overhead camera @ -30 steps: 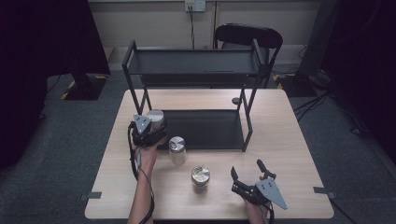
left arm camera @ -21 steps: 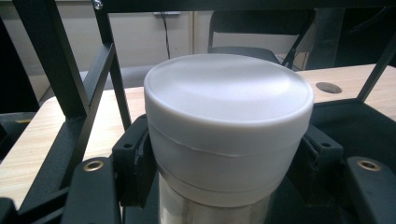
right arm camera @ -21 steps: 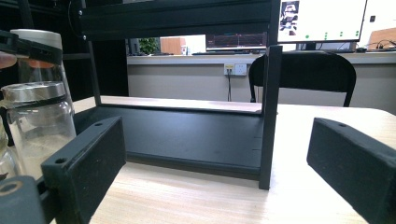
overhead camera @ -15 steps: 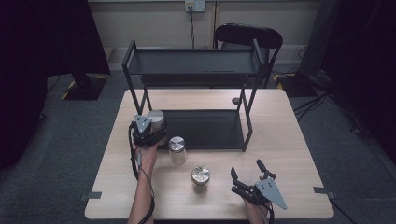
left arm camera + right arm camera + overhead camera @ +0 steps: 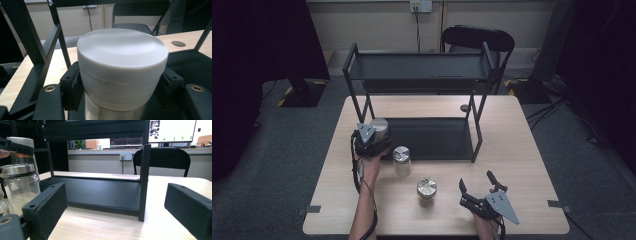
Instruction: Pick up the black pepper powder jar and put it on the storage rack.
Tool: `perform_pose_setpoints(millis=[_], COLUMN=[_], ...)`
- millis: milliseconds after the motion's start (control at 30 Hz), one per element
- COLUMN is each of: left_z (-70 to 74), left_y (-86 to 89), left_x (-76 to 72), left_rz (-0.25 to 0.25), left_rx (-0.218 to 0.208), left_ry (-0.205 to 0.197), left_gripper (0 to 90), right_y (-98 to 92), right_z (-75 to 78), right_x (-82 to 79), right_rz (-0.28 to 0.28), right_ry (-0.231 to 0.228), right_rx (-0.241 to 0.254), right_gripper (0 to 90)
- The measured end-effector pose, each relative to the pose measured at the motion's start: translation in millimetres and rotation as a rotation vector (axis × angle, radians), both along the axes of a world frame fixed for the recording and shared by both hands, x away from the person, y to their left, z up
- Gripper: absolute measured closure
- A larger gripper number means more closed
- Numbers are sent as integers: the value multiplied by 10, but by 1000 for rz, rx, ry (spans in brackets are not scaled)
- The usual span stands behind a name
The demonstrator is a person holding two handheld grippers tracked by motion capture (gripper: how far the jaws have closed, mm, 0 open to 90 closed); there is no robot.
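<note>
Your L tongs [image 5: 373, 136] gripped the white-lidded jar [image 5: 122, 67] at the rack's [image 5: 422, 75] lower-shelf front-L corner, w/ R tongs [image 5: 477, 187] open, empty, low over the counter [image 5: 522, 150].

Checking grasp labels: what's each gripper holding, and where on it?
Left gripper clamps the white-lidded jar by the sides of its lid. Right gripper is open, holding nothing.

- Lid [image 5: 122, 53]: matt white plastic, smooth, on a shiny metal-looking can body [image 5: 112, 112].
- Jaws: matt black plastic with brass-coloured inserts.
- Rack [image 5: 422, 75]: matt black metal.
- Table [image 5: 522, 150]: pale wood grain, smooth, low sheen.
- Jar [image 5: 401, 160]: clear glass with a glossy metal cap.
- Chair [image 5: 478, 37]: matt black.
</note>
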State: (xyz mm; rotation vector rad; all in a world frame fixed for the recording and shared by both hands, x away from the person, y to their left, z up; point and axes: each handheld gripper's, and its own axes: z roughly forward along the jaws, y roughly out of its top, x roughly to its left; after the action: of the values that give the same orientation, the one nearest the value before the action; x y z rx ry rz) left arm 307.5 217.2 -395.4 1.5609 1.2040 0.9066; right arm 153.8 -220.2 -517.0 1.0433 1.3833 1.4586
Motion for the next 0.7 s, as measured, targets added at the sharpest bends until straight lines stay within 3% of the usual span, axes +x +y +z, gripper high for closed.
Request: perform_pose_setpoints(millis=[567,700], left_z=[-10,-9], left_y=[-74,-75], left_x=[-27,-26], left_rz=[9,5], left_rx=[34,25], left_ry=[-3,-1], left_gripper=[341,341], right_y=[2,1], right_z=[2,2], right_x=[1,1], right_rz=[-1,0], right_ry=[1,1], right_rx=[0,0], right_gripper=[33,33])
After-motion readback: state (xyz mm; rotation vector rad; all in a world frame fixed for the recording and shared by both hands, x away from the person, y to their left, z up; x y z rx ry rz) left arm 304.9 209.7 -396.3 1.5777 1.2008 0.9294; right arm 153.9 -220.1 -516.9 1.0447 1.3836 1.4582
